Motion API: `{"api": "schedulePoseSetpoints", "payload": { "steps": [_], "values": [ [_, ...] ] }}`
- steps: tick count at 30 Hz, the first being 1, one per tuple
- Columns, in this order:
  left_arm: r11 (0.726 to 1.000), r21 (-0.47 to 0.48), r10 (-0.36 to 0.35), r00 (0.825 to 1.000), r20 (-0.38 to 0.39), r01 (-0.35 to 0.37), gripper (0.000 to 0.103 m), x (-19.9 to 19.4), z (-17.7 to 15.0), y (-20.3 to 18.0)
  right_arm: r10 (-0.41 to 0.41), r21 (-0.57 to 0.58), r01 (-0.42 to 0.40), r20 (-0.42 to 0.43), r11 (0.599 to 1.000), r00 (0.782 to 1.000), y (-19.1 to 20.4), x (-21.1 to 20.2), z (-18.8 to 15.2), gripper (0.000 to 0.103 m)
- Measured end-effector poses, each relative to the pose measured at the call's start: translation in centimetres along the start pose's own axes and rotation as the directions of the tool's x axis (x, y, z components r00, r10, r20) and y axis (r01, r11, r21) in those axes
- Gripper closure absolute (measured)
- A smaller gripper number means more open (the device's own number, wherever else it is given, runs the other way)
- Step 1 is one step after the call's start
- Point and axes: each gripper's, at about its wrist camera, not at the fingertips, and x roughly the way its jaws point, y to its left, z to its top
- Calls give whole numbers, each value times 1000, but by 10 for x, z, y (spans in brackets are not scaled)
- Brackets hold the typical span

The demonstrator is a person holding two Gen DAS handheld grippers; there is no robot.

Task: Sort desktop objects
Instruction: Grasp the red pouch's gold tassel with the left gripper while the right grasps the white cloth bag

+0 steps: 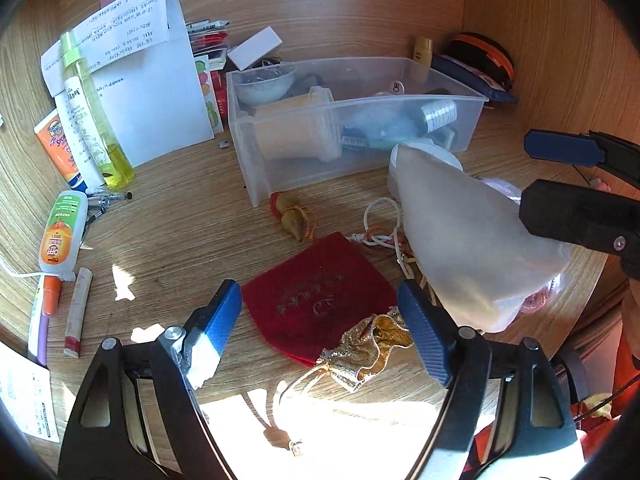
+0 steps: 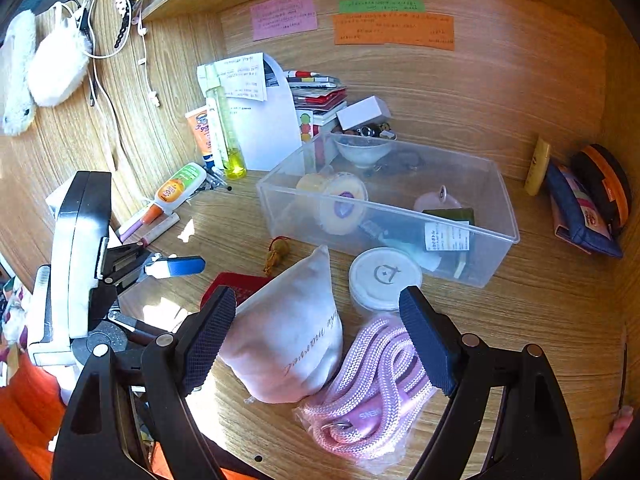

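**deskmess_22:** So what's the setup? Light wood-grain desk (image 2: pixel 520 320) tucked in a wooden alcove, pink, green and orange paper notes (image 2: pixel 394 29) stuck on the back wall (handwriting too small to read). Strong sun patches across the front.

**umi_lurker:** Yep. Clear plastic storage bin (image 2: pixel 496 236) sits mid-desk with a bowl, a tub and a labelled bottle inside. Readable stuff: an "OFF" white-and-orange squeeze bottle (image 1: pixel 60 236) lying at the left, and a round white lidded jar (image 2: pixel 385 276) with a crescent logo just in front of the bin.

**deskmess_22:** Grippers?

**umi_lurker:** Left gripper (image 1: pixel 320 332) has its jaws spread wide, nothing gripped, over a flat red felt pouch (image 1: pixel 316 300) with gold script and a crumpled gold drawstring bag (image 1: pixel 368 344). Right gripper (image 2: pixel 316 336) is also wide open, holding nothing, straddling a white cloth pouch (image 2: pixel 292 332) with cursive lettering and a bagged pink braided rope (image 2: pixel 372 392).
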Motion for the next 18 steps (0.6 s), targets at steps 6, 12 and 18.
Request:
{"api": "schedulePoseSetpoints", "payload": {
  "steps": [6,12,18],
  "values": [
    [1000,-9,7,1000,-19,-8,16,11,-6,3,9,18,-9,3,1000,1000,-3,-9,-4,21],
    [998,-56,-3,1000,-27,1,16,15,-4,16,27,7,-27,17,1000,1000,2,-21,-4,21],
    [995,-101,-12,1000,-29,9,16,19,-7,24,59,0,-59,-22,998,998,12,-6,-16,15]
  ]
}}
